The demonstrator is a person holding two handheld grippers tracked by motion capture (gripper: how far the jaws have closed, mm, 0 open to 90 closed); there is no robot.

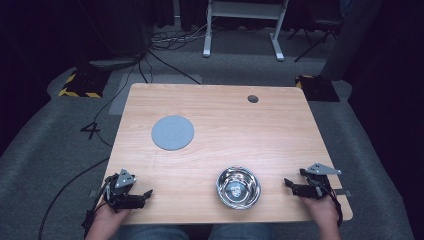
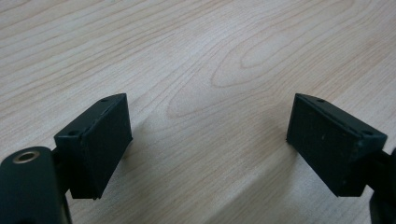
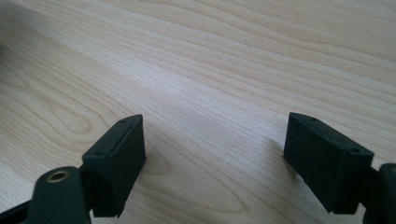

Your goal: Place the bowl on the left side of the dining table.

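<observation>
Both the left gripper [image 1: 145, 194] and right gripper [image 1: 288, 183] sit spread apart, empty. The shiny round steel bowl [image 1: 238, 187] at 6 o'clock on the wooden counter [image 1: 225, 130] might slide away if bumped.

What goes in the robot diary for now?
left gripper: open, empty | right gripper: open, empty | steel bowl: between them | grey disc: untouched

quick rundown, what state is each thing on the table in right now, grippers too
left gripper: open, nothing between its jaws, low over the near left corner of the table
right gripper: open, holding nothing, near the right edge
steel bowl: upright, looks empty, near the front edge between the grippers, touched by neither
grey disc: lying flat, left of centre, apart from the bowl
</observation>
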